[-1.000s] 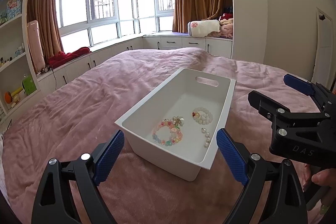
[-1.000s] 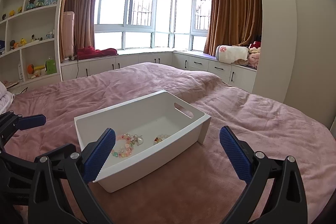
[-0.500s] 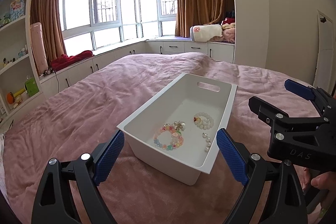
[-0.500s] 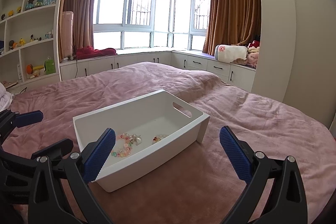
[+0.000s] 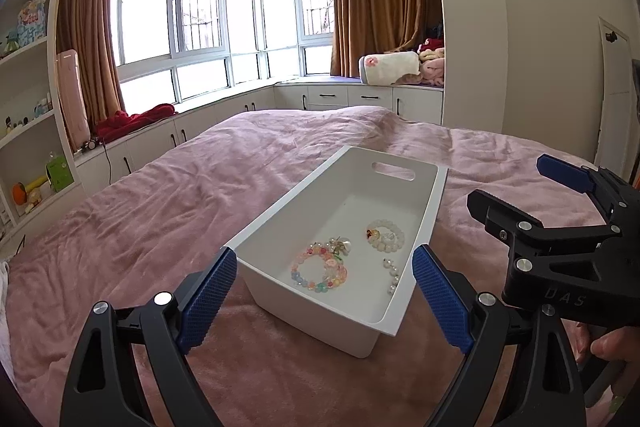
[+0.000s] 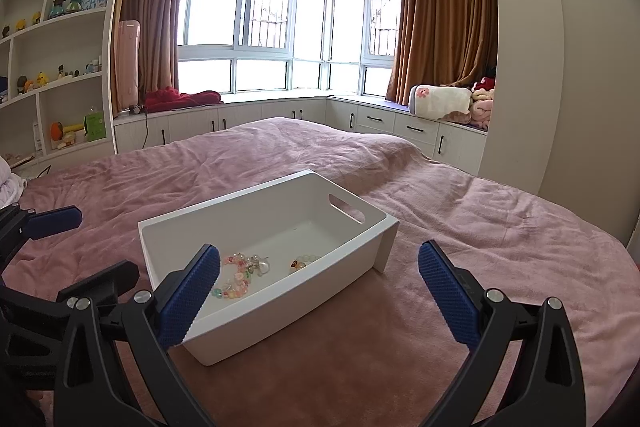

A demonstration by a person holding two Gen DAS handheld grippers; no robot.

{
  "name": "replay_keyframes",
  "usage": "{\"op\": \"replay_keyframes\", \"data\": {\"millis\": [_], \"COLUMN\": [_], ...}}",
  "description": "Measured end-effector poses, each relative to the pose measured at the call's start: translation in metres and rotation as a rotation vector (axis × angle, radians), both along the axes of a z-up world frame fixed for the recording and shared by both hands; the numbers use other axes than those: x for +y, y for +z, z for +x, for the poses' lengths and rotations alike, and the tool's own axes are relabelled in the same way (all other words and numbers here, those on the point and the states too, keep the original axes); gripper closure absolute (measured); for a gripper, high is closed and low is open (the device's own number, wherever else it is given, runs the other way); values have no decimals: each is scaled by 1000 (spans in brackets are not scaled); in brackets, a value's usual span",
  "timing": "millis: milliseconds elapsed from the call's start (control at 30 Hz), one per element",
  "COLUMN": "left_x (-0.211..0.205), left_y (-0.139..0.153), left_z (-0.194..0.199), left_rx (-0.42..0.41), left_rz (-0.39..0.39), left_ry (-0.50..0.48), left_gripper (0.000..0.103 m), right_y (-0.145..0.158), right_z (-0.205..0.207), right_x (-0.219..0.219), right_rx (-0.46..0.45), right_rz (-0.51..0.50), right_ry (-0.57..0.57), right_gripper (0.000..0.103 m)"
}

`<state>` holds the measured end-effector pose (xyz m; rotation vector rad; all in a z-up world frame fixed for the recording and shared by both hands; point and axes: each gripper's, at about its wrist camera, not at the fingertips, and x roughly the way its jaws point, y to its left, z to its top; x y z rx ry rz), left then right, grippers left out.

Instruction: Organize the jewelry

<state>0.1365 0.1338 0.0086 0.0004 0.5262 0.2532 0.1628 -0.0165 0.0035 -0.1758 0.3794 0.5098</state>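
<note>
Currently, at this moment:
Setting: a bed point(image 5: 160, 219) with a pink cover, bay windows and brown curtains behind.
Bin: a white bin point(image 5: 280, 215) sits on the bed cover, handle slot in its far end wall.
Jewelry: all inside the bin, on its floor toward the near end; a pastel bead bracelet point(image 5: 320, 273), a white bead bracelet point(image 5: 386, 235) beside it, a short pearl strand point(image 5: 393, 277) near the right wall, and a small pale cluster point(image 5: 340, 245) touching the pastel one.
Left gripper point(image 5: 324, 301): jaws spread wide, nothing between the blue pads, held before the bin's near end.
Right gripper point(image 6: 318, 297): jaws wide apart and empty, facing the bin's long side; also seen at the right edge of the left wrist view.
Contact: neither gripper visibly touches the bin.
</note>
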Motion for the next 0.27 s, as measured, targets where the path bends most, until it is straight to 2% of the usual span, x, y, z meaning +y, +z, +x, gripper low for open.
{"op": "replay_keyframes", "data": {"millis": [267], "left_x": [2], "left_y": [-3], "left_z": [4], "left_rx": [36], "left_rz": [1], "left_ry": [16], "left_gripper": [10], "right_y": [0], "right_z": [0], "right_x": [1], "right_rx": [9], "right_rz": [5], "right_ry": [-1], "right_gripper": [5]}}
